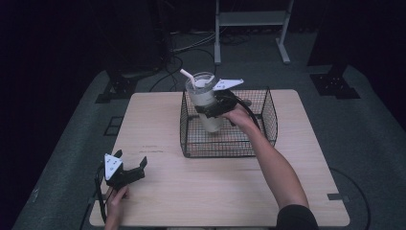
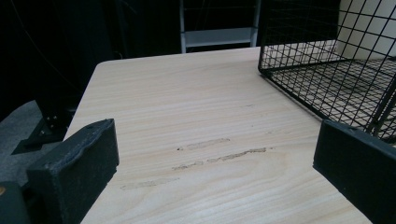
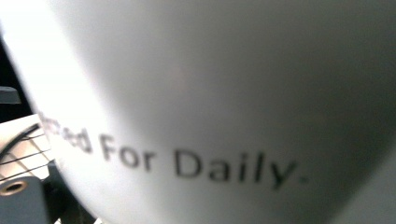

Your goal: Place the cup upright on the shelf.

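1. Nearest the cam, bottom left of the high view, we're resting the left gripper (image 1: pixel 130 166) on the wooden table (image 1: pixel 201 191), near its front-left corner; jaws are standing wide apart w/ nothing between them.
2. In the left gripper view we're looking along those jaws over bare tabletop w/ a few scuff marks (image 2: pixel 219 156); the black wire basket (image 2: pixel 327 88) is sitting to the right, apart from the jaws.
3. Moving right, mid-table, we're holding the pale cup (image 1: pixel 207 103) w/ the right gripper (image 1: pixel 210 109), jaws clamped round its body.
4. The cup is standing upright inside the basket, at its back-left corner, its rim rising above the wire; a white straw (image 1: pixel 187 76) is sticking out, leaning left.
5. Right gripper view: cup wall is v. close & blurred, lettering "For Daily" (image 3: pixel 205 163) showing.
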A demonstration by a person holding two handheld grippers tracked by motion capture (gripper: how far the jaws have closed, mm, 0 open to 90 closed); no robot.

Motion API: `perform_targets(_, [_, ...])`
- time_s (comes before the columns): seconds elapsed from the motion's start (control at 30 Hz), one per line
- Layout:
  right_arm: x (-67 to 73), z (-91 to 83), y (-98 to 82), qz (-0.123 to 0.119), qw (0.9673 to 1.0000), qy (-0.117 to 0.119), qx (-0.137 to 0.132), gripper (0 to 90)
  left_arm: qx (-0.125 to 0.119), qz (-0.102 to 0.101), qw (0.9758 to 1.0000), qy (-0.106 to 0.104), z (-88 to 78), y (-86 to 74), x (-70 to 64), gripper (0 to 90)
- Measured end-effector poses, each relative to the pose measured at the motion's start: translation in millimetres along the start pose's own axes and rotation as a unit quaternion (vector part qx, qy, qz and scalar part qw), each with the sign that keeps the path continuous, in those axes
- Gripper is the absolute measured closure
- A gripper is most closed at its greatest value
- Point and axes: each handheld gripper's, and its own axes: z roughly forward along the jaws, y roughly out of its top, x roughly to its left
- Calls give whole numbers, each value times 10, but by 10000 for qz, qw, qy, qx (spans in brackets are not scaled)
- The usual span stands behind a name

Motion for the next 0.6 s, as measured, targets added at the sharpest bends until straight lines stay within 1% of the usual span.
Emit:
perform_targets(0.07, [-16,68,-30,23,9999,-55,95,51,2,0,10000,3,0,0,-1,0])
perform_targets(0.17, [-35,108,-56,71,9998,-42,164,51,-6,-9,10000,-7,-2,-1,0,0])
perform_targets(0.2, [-45,151,-84,133,9997,-7,213,51,-5,-14,10000,-8,-3,-1,1,0])
perform_targets(0.27, [-48,166,-92,136,9996,6,235,51,-4,-23,10000,-7,-3,-1,2,0])
perform_targets(0.33, [-50,228,-124,118,9994,45,335,51,-18,-38,10000,-10,-2,-2,0,0])
perform_targets(0.37, [-50,228,-124,118,9994,45,335,51,-18,-38,10000,-10,-2,-2,0,0])
perform_targets(0.4, [-47,272,-143,63,9991,58,423,51,-18,-37,10000,-16,-2,-2,1,0])
perform_targets(0.43, [-47,272,-143,63,9991,58,423,51,-18,-37,10000,-16,-2,-2,1,0])
perform_targets(0.47, [-49,305,-169,57,9988,51,484,51,-16,-39,10000,-14,-3,-2,2,0])
perform_targets(0.6, [-61,332,-216,59,9985,82,542,51,-17,-36,10000,-24,-5,-3,6,0])
